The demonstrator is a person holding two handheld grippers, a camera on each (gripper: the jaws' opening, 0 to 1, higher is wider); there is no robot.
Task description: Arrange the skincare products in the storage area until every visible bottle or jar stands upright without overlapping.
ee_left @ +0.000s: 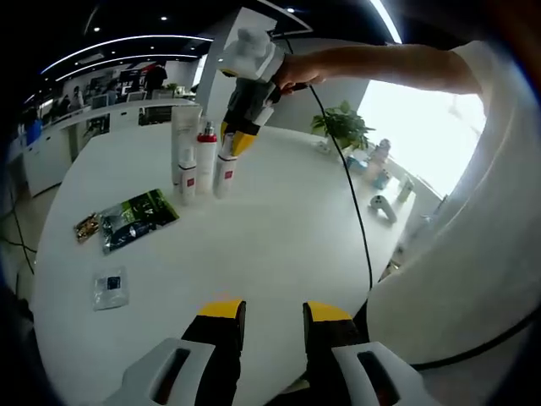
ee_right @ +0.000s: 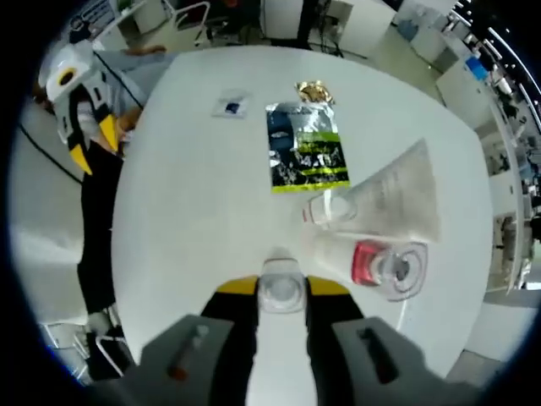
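Note:
Several white skincare bottles stand in a cluster on the round white table (ee_left: 279,245). In the left gripper view my right gripper (ee_left: 235,144) comes down from above, held by a hand, onto a white bottle (ee_left: 224,176). Beside it stand a red-capped bottle (ee_left: 206,145), a small red-labelled bottle (ee_left: 188,178) and a tall white tube (ee_left: 184,131). In the right gripper view my right gripper (ee_right: 281,288) is shut on that white bottle's cap (ee_right: 281,292), with the red-capped bottle (ee_right: 380,264), a clear-capped bottle (ee_right: 325,210) and the tube (ee_right: 393,199) close by. My left gripper (ee_left: 275,311) stands open near the table's edge.
A green-black packet (ee_left: 135,218), a small gold packet (ee_left: 85,227) and a small sachet (ee_left: 111,288) lie flat to the left of the bottles. A potted plant (ee_left: 342,127) and small items (ee_left: 380,165) stand at the far right edge. A black cable (ee_left: 351,194) crosses the table.

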